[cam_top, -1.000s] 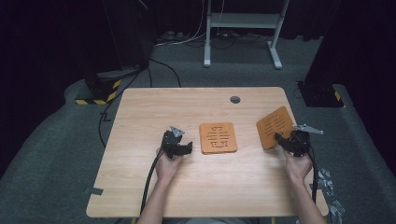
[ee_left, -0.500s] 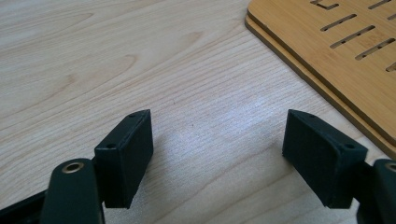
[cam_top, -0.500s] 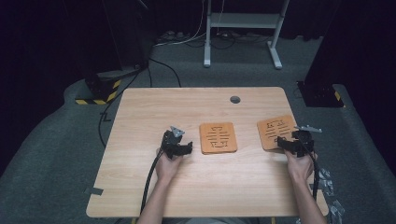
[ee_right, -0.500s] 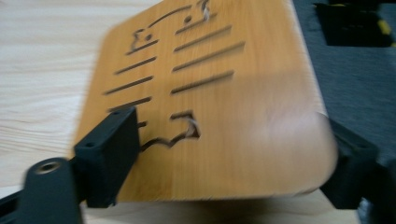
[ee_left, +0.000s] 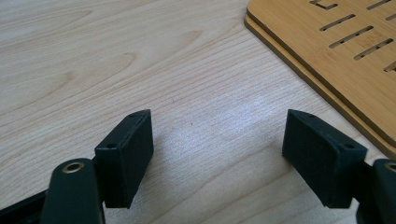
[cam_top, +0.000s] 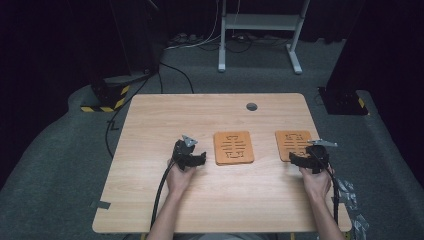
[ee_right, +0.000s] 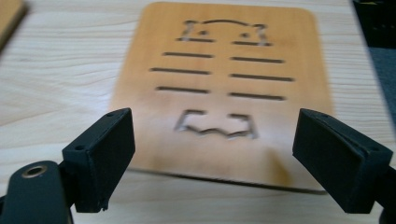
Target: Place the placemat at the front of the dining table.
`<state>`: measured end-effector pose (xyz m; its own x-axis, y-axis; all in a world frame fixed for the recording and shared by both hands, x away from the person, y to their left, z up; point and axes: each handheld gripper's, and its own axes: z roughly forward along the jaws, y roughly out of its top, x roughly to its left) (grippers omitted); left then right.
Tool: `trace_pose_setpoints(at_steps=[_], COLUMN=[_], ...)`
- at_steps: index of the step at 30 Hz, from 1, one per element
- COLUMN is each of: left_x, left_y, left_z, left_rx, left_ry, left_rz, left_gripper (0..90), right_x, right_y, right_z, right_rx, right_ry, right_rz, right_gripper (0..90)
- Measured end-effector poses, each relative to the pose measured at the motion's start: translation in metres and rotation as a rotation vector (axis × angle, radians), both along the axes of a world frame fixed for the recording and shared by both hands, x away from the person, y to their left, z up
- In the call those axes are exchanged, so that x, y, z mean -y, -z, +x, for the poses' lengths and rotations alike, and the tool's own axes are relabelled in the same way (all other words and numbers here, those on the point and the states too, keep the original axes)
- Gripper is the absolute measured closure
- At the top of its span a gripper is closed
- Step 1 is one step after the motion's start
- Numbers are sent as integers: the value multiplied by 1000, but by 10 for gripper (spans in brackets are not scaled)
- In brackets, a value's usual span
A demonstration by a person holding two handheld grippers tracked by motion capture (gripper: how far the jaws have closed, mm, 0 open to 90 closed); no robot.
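Right gripper, jaws just opened wide with nothing between them, stands at the near edge of a flat orange-brown wooden mat with cut-out slots, which lies released on the pale wooden table. Left gripper rests open and empty beside what appears to be a stack of two like mats. Step: placing finished. Next move probably calls for reaching to the stack.

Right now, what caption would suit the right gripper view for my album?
Open right gripper poised over a slotted wooden mat lying flat on the table.
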<state>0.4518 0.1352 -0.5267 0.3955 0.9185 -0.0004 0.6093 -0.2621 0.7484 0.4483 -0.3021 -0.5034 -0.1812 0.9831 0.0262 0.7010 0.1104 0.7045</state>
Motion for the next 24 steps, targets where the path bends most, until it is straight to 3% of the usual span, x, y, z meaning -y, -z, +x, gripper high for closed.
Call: trace_pose_setpoints(at_steps=[3, 11, 19, 24], left_x=[0, 0, 0, 0], left_y=[0, 0, 0, 0], left_z=[0, 0, -1, -1], left_rx=[0, 1, 0, 0], left_ry=[0, -1, -5, -6], left_rz=[-1, -3, -3, -4], left_gripper=[247, 247, 247, 246], right_x=[-14, -50, -87, -99], right_y=[-2, 7, 16, 19], right_z=[-7, -25, -34, -35], right_rx=[28, 14, -7, 7], right_ry=[-53, -190, -334, -380], right_rz=[11, 64, 37, 30], right_gripper=[134, 139, 144, 142])
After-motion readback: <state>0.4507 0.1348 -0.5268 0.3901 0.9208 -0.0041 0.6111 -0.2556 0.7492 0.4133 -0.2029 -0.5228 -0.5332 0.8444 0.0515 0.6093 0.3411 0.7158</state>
